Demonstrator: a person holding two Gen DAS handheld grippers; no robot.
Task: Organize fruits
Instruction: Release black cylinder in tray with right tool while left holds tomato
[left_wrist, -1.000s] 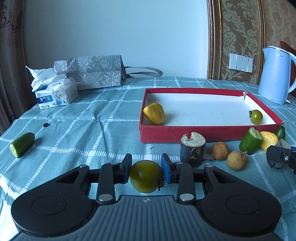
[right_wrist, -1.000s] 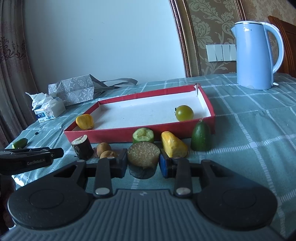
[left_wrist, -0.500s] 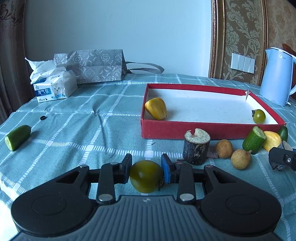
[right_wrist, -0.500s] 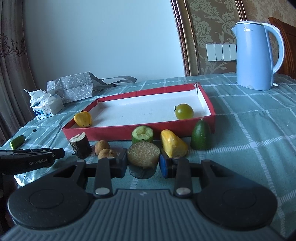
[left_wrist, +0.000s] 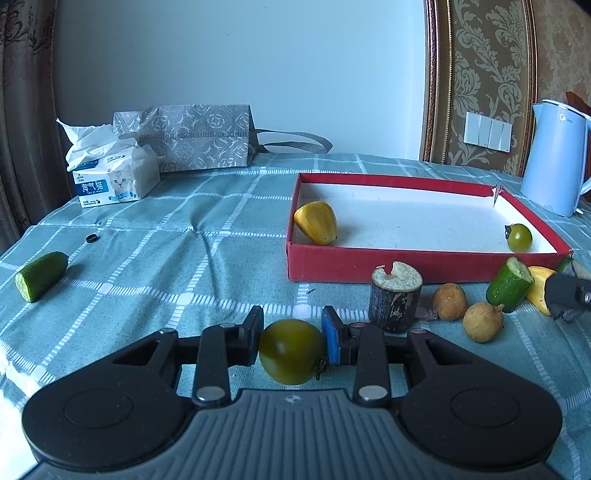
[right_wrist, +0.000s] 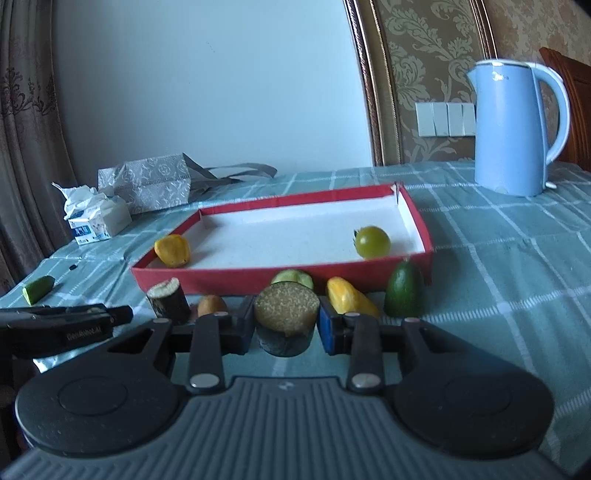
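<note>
My left gripper (left_wrist: 292, 334) is shut on a green tomato (left_wrist: 291, 350), held above the tablecloth in front of the red tray (left_wrist: 406, 264). My right gripper (right_wrist: 286, 326) is shut on a dark-skinned sugarcane piece (right_wrist: 286, 317), lifted before the red tray (right_wrist: 258, 275). In the tray lie a yellow fruit (left_wrist: 317, 222) and a small green tomato (left_wrist: 519, 237). In front of the tray sit another sugarcane piece (left_wrist: 395, 296), two brown longans (left_wrist: 448, 301), a cucumber piece (left_wrist: 509, 284) and a yellow fruit (right_wrist: 347, 297).
A cucumber end (left_wrist: 41, 275) lies far left on the cloth. An avocado-like green fruit (right_wrist: 403, 288) stands by the tray's right corner. A tissue pack (left_wrist: 114, 177), a grey bag (left_wrist: 195, 136) and a blue kettle (right_wrist: 513, 127) stand at the back.
Both grippers have risen and tilted slightly, each still holding its item; the right one has lifted the sugarcane piece so it hides the cucumber piece behind it.
</note>
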